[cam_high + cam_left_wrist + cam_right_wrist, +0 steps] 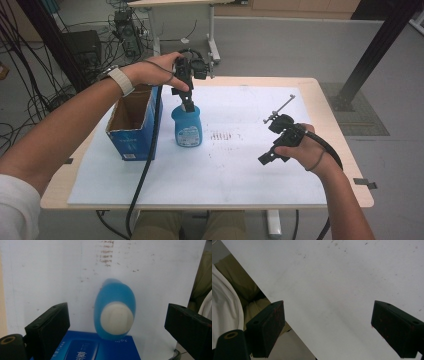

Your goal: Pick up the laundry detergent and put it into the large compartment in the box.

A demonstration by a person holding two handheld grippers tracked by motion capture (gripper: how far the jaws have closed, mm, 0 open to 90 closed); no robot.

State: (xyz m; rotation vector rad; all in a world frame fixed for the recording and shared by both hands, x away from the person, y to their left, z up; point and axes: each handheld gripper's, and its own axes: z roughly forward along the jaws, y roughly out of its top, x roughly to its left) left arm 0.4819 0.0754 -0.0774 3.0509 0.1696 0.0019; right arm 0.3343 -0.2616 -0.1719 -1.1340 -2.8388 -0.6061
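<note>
Left claw [115, 322] gapes above bottle [115, 311], beside box [134, 125].

Place: lab or test room
Evidence: tangled cables [30, 90], electronics on floor [125, 30], black frame post [380, 45], white-topped table [280, 150]

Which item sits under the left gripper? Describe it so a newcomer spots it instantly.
Find the white sheet covering the table, then the open blue cardboard box at its left. Right beside it stands a blue bottle: rounded, labelled, white-capped, unlike the square box.
</note>
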